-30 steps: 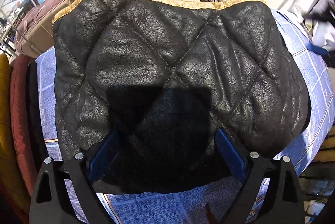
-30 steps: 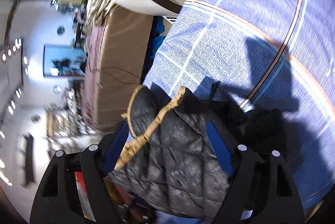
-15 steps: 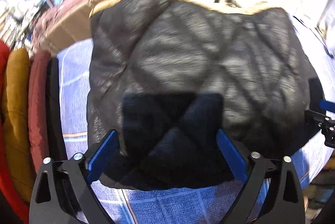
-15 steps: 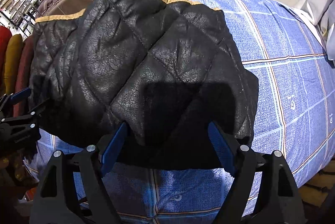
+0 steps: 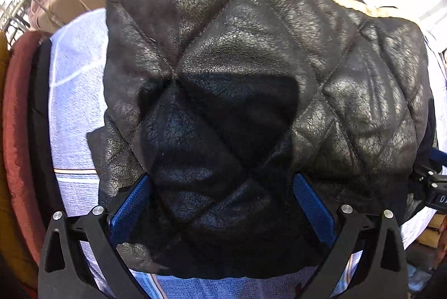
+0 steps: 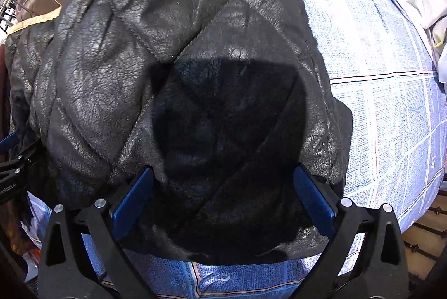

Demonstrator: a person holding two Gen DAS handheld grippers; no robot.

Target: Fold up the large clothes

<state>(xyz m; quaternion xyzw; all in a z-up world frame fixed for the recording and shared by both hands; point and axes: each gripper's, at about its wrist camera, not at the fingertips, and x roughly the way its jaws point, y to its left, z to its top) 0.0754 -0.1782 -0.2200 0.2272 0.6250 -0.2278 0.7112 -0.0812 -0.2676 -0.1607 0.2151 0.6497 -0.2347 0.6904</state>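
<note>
The black quilted jacket (image 5: 251, 92) is spread on the blue checked bed (image 6: 391, 109). The left tongs (image 5: 222, 204) are held wide open over it, gripping nothing. The right tongs (image 6: 223, 195) are opening, jacket beneath, unpinched.

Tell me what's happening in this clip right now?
A person with a claw in each hand is folding a black quilted jacket with tan fleece trim, which lies on a bed covered by a blue checked sheet. Both claws point down over the near edge of the jacket. The left claw stands wide open above it; the right claw is opening, its pads clear of the leather. Neither holds the jacket.
</note>
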